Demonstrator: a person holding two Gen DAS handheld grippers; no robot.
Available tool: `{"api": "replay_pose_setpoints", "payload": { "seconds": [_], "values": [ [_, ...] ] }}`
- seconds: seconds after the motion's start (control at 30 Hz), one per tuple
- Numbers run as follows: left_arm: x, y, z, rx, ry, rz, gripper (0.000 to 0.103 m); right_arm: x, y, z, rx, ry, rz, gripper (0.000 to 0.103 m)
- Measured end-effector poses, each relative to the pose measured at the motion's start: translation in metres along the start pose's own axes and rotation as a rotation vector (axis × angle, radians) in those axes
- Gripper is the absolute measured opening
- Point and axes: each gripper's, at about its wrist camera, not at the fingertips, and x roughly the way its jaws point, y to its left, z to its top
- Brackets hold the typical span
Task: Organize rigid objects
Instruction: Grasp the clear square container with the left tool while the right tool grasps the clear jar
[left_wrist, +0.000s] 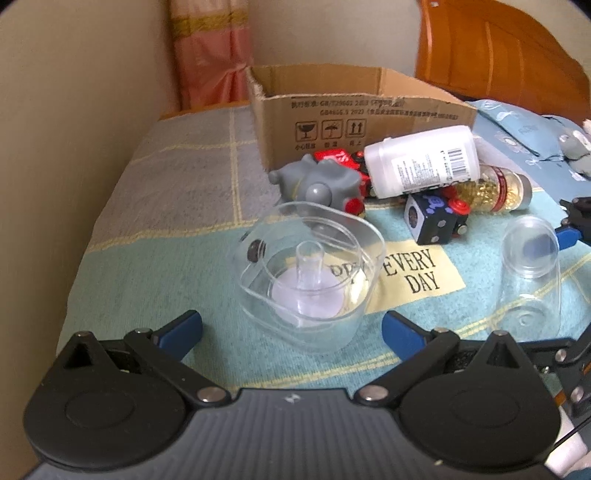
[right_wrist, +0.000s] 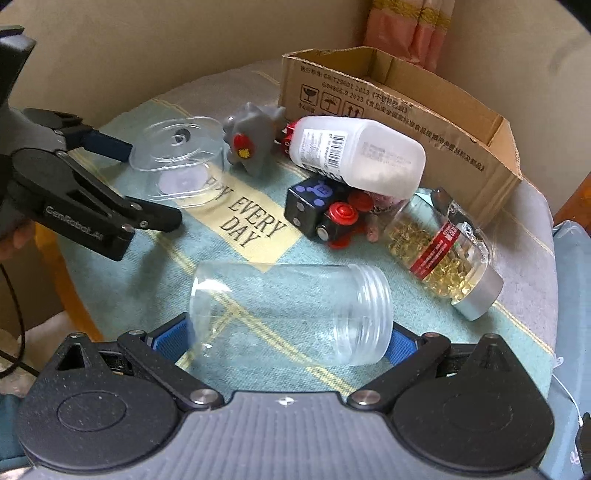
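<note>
Tablecloth (right_wrist: 110, 295): jar (right_wrist: 291, 314) between right tool (right_wrist: 291, 341) fingers.

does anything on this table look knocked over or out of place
Yes. The white bottle lies tilted across the toy pile, the capsule bottle lies on its side, and the clear jar lies lidless between the right gripper's open fingers.

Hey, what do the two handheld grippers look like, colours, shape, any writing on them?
Both look alike: the left gripper and right gripper have a ribbed grey body, black linkage arms with silver pivot pins, two round black discs, and blue finger pads. The right wrist view shows "GenRobot.AI" in pale lettering on the left one's black arm, plus a black cable beside it.
</note>
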Motion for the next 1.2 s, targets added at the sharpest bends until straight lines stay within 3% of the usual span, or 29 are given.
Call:
{"api": "replay_pose_setpoints", "payload": {
  "seconds": [0.17,0.33,0.53,0.7,1.03,1.2],
  "values": [
    [0.007,0.006,0.005,0.038,-0.019,-0.053,0.103,0.003,-0.016,-0.004,0.089,0.005,0.029,0.103],
    [0.007,-0.002,0.011,0.151,-0.047,-0.050,0.102,0.002,-0.016,-0.007,0.093,-0.014,0.024,0.103],
    [0.005,-0.011,0.017,0.258,-0.074,-0.109,0.098,0.002,-0.016,-0.007,0.094,-0.016,0.023,0.103],
    [0.011,-0.006,0.022,0.275,-0.051,-0.110,0.083,-0.001,-0.011,-0.004,0.081,-0.024,-0.013,0.103],
    [0.010,0.000,0.023,0.283,-0.035,-0.138,0.081,-0.008,0.000,0.010,0.049,-0.019,-0.080,0.102],
    [0.007,0.002,0.025,0.257,-0.016,-0.137,0.080,-0.010,-0.001,0.010,0.070,-0.006,-0.077,0.094]
  ]
}}
